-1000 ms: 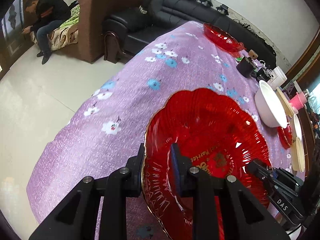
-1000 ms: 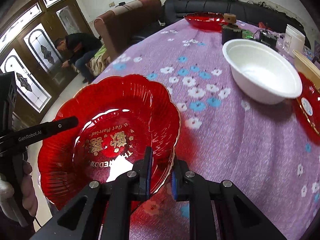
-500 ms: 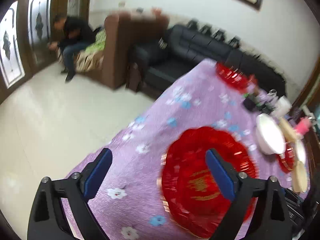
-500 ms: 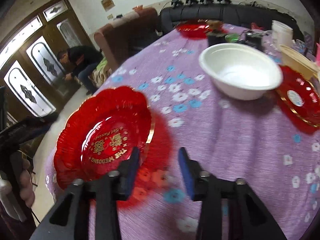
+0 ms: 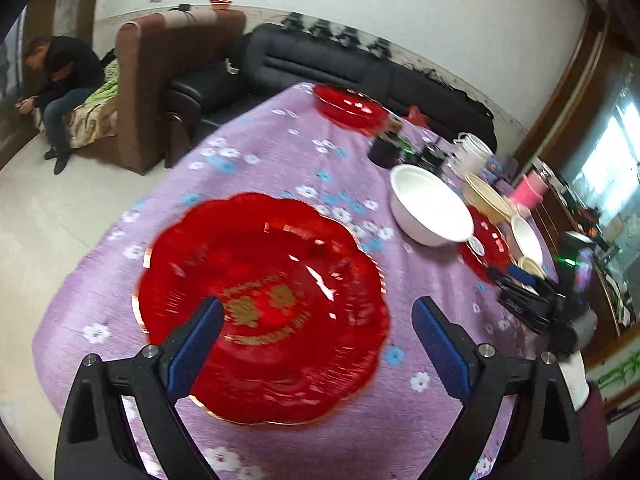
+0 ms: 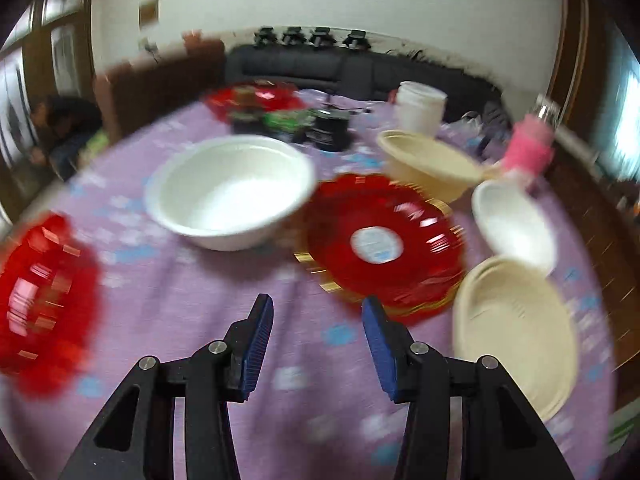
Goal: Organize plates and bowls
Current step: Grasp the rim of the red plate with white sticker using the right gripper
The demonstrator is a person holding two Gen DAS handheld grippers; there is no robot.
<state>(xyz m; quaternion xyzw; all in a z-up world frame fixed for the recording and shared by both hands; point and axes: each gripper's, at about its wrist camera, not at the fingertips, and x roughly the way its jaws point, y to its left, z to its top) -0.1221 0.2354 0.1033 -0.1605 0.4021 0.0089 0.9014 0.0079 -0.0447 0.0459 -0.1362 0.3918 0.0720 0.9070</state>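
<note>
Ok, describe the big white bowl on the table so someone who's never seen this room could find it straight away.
Start at the table under the purple flowered cloth. Near its middle stands the big white bowl, upright, just left of a stack of red gold-rimmed plates. It is plain white and deep, larger than the small white bowl; the other bowls are cream.

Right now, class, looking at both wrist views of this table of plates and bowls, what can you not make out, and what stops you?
- Gold lettering on the big red plate, left wrist view: motion blur, partly behind a gripper finger.
- Dark items behind the white bowl, right wrist view: blurred and small.
- How many plates the red stack holds, right wrist view: blurred.
- Right gripper, left wrist view: far, jaws unclear there.
</note>
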